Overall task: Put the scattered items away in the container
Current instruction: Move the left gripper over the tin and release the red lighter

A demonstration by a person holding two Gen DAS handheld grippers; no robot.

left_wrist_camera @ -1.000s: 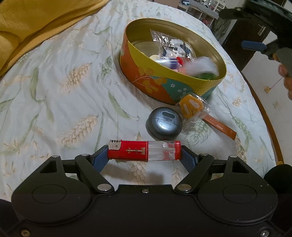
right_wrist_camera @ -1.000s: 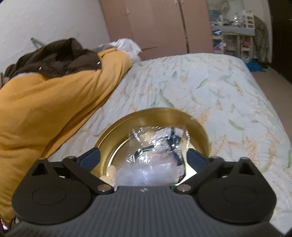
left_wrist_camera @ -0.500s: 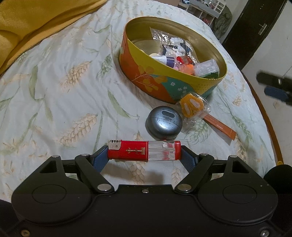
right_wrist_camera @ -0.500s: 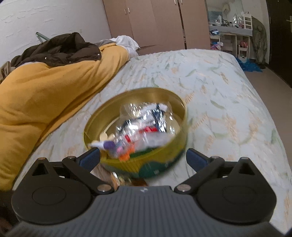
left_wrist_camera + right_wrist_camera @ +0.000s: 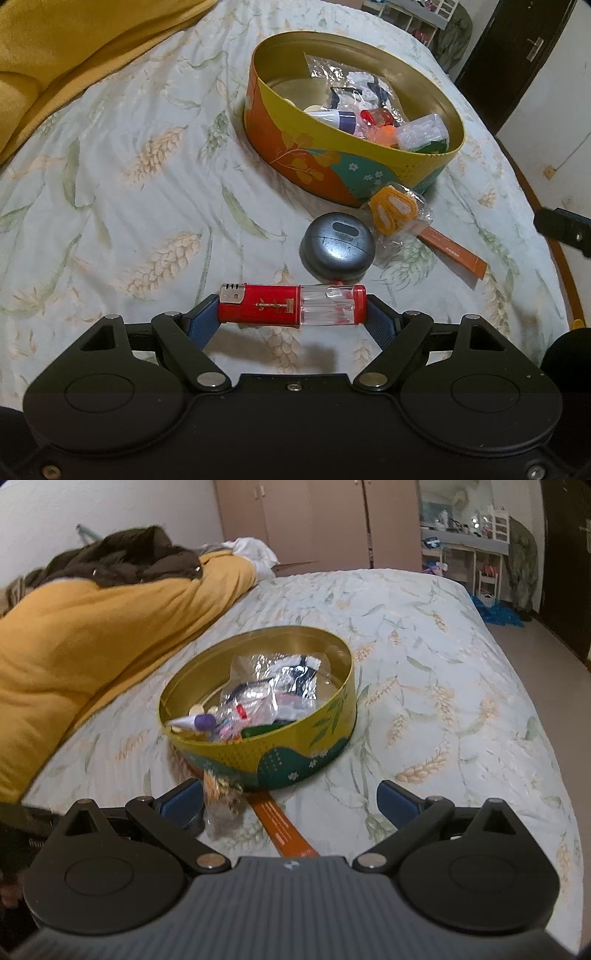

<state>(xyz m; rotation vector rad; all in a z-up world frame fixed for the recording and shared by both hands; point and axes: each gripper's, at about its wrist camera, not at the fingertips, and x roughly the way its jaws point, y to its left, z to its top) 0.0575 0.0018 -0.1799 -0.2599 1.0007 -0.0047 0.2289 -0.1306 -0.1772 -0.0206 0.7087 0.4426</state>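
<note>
My left gripper [image 5: 293,306] is shut on a red and clear lighter [image 5: 293,305], held crosswise above the bedspread. The round floral tin [image 5: 295,155] stands beyond it with several small items and clear bags inside; it also shows in the right wrist view [image 5: 295,760]. Near the tin lie a grey round case [image 5: 338,245], a bagged orange item [image 5: 395,210] and an orange flat stick [image 5: 456,253]. My right gripper [image 5: 290,805] is open and empty, just above the bagged item [image 5: 221,801] and the stick [image 5: 282,827], short of the tin.
A yellow blanket [image 5: 92,635] with a dark jacket [image 5: 125,557] on it lies along the left side of the bed. The bed's right edge [image 5: 546,229] drops to the floor. Wardrobe and shelves stand at the far end.
My right gripper has pulled back from over the tin and dropped lower, toward the bagged item and stick. A clear box now lies in the tin. The left gripper has held still.
</note>
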